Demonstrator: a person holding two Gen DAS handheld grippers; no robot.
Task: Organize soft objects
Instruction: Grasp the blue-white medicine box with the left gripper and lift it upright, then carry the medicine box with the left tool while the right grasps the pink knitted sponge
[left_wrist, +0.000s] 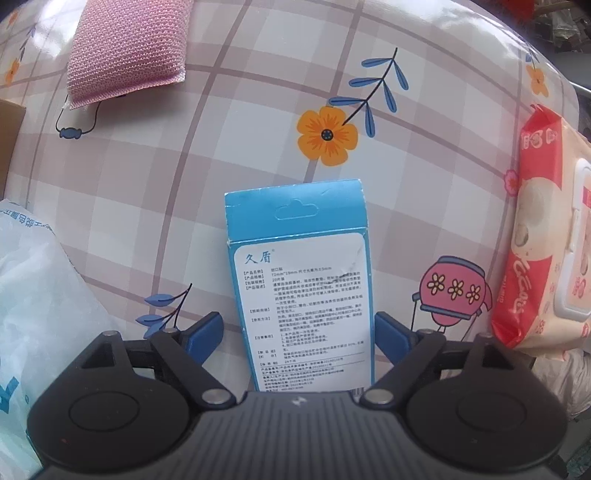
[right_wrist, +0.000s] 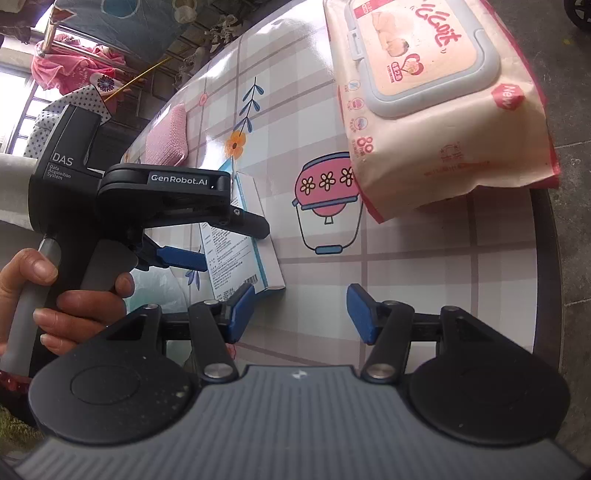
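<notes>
Checked cloth with printed flowers and pots covered the counter, and on it the blue box lay flat, label up. My left gripper pointed straight down over the box's near end, jaws spread, one blue pad on each long side; from these views I could not tell for certain whether the pads touched the cardboard, though a sliver of cloth seemed to show on the left side. The box's long axis ran away from me, straight up the left wrist view, so the jaws spanned its narrow width. My right gripper stood with jaws parted over bare cloth, nothing between them, the box just off its left pad. The left was clearly the nearer one. The wipes pack sat well beyond the right jaws, and the pink sponge lay far up the counter.
</notes>
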